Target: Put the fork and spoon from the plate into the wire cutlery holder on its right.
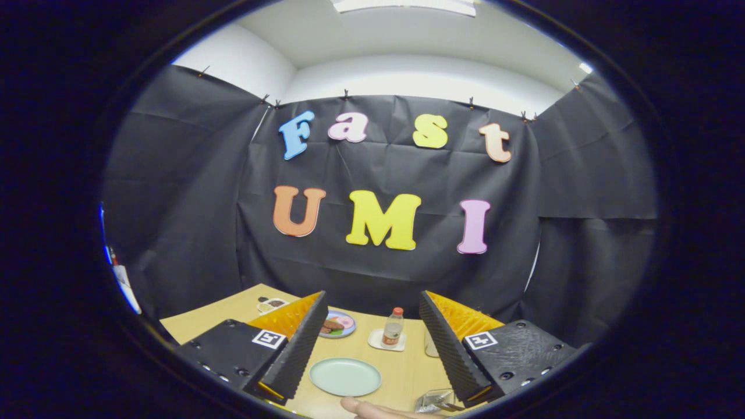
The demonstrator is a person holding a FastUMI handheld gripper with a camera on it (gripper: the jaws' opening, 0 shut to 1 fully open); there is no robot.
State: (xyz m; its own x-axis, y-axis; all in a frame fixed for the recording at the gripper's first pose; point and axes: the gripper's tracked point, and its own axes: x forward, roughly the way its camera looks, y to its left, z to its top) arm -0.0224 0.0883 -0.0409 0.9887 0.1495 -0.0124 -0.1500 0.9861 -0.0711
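Note:
A pale green plate (345, 376) lies on the wooden table (407, 372), low between my fingers, and its face looks bare. To its right stands the wire cutlery holder (433, 400), partly cut off by my right finger; thin dark handles poke out of it, too small to tell apart. My gripper (372, 298) is held high above the table, open, with nothing between its fingers. A person's hand (372, 410) rests on the table just in front of the plate.
Beyond the plate stand a small bottle (393, 327) on a white square coaster, a plate of food (337, 324), and a small dish (271, 304) at the far left corner. A pale cup (430, 347) peeks out beside my right finger.

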